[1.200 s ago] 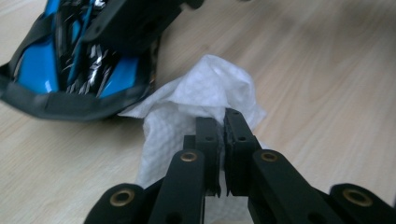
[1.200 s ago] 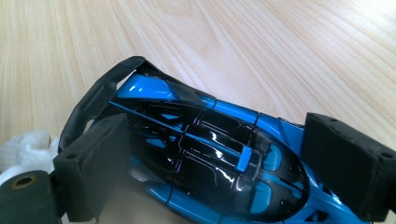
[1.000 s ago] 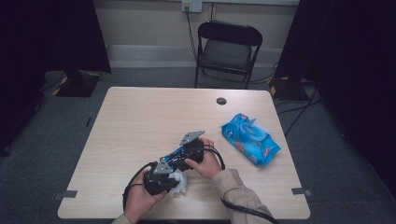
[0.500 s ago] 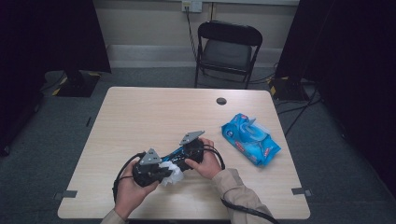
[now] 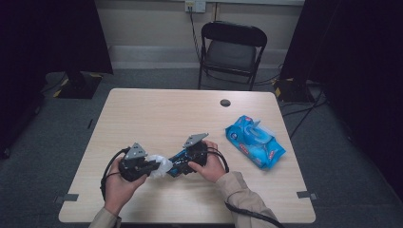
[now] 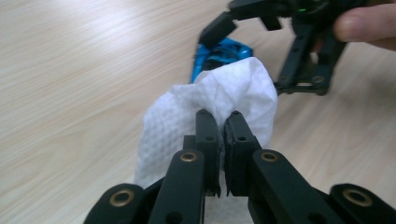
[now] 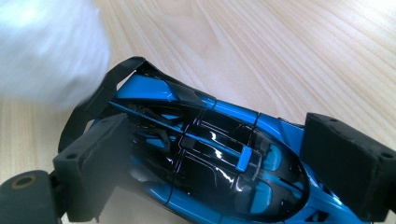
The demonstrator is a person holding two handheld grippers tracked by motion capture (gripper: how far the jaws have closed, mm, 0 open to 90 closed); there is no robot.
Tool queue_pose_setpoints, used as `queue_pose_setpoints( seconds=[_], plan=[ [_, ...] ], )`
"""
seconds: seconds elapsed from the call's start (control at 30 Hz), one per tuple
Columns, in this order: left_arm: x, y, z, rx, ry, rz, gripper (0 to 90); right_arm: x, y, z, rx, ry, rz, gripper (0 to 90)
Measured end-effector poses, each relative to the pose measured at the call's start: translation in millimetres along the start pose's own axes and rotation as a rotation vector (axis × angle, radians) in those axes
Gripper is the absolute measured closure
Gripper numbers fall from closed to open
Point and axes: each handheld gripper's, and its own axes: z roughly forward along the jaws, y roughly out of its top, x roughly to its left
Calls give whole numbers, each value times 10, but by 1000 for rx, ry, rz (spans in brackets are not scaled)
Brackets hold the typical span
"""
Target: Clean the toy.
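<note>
Your left gripper [image 5: 151,166], clamped on the wipe [image 6: 210,112], has slid left off the toy car [image 7: 205,158], which your right gripper [image 5: 183,164] pins by its sides just left of the wipe pack [image 5: 255,141], so that pass looks finished.

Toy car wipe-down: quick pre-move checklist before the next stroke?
1. Left gripper clamped on the white wipe: ok, jaws pinch the cloth.
2. Right gripper holding the blue toy car: ok, a pad on each side of the body.
3. Wipe touching the car: cannot tell; it sits right at one end.
4. Car steady on the table: cannot tell whether it rests or is lifted.
5. Wipes pack out of the way: ok, lies off to the right.
</note>
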Motion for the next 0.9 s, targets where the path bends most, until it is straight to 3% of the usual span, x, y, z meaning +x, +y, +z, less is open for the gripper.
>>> queue_pose_setpoints(
  seconds=[0.1,0.4,0.7,0.9],
  plan=[
    [146,-65,13,9,31,-40,863,-1,-5,0,-4,1,1,80],
    [303,-220,209,44,85,-80,862,0,-7,0,-5,3,2,80],
    [276,-343,502,121,96,-59,857,1,-11,0,-9,2,1,80],
    [262,-341,542,112,100,-44,830,1,-8,-1,-6,2,1,80]
  ],
)
